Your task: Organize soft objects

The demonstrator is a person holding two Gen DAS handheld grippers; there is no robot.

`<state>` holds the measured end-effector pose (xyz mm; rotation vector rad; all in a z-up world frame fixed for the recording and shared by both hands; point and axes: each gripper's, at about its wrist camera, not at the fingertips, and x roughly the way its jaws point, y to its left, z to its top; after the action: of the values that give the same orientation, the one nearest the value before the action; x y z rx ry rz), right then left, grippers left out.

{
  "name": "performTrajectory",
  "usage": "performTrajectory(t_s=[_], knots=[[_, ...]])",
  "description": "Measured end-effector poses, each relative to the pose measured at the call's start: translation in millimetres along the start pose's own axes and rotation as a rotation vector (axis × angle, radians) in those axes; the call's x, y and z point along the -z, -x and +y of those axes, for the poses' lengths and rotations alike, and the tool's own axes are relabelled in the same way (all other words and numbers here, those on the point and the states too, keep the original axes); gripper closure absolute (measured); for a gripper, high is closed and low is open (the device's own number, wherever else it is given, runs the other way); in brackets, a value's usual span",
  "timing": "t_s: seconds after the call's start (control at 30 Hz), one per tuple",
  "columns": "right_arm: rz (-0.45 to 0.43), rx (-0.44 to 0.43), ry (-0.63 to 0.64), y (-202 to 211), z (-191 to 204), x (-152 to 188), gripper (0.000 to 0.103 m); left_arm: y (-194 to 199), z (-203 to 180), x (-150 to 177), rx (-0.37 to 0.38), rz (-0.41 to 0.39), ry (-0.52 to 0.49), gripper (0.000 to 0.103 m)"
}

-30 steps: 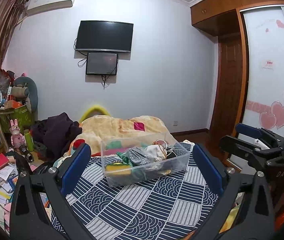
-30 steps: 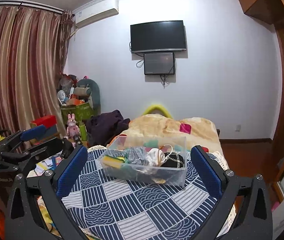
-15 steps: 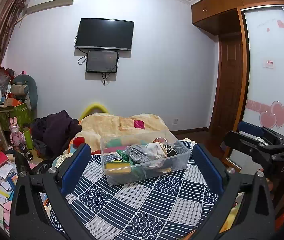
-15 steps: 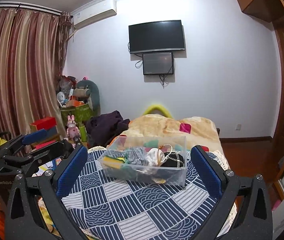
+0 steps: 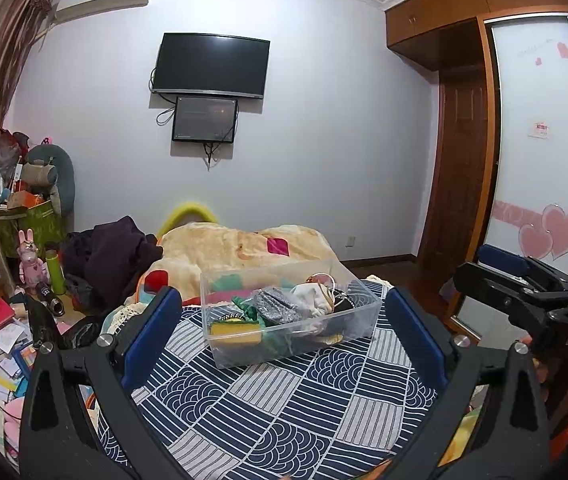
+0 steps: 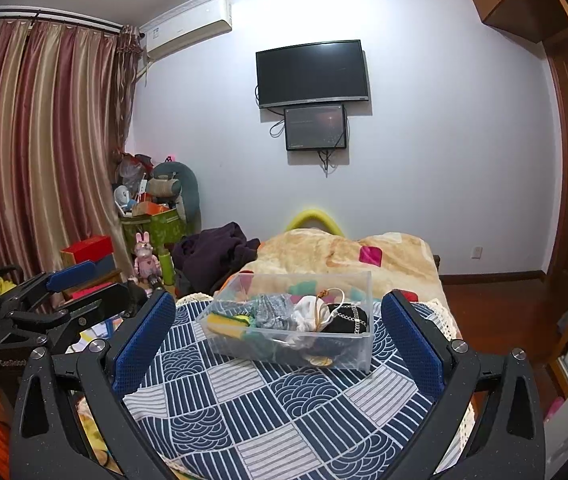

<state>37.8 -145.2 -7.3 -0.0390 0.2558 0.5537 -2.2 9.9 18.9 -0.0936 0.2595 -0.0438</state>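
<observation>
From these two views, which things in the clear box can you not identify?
- Clear box, left wrist view: the lowest items, buried under the grey cloth and white pouch.
- Right wrist view: the gold item at the bottom, blurred by the wall.
- Both views: how many items, since they overlap.

Side-by-side wrist views toward shared bin (image 5: 287,312)

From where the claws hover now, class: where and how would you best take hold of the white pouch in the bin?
Probably grip the white pouch at its bunched top, coming from above: it stands highest in the bin, whose walls block any sideways approach.
</observation>
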Motion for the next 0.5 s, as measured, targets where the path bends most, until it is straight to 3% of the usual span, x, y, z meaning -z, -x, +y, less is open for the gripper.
performTrajectory(t_s=[0.5], knots=[[0.010,-0.001,-0.010,1.9,5.2,2.2,0.000,0.7,-2.4,-1.0,0.012,0.008,-0.011,0.000]])
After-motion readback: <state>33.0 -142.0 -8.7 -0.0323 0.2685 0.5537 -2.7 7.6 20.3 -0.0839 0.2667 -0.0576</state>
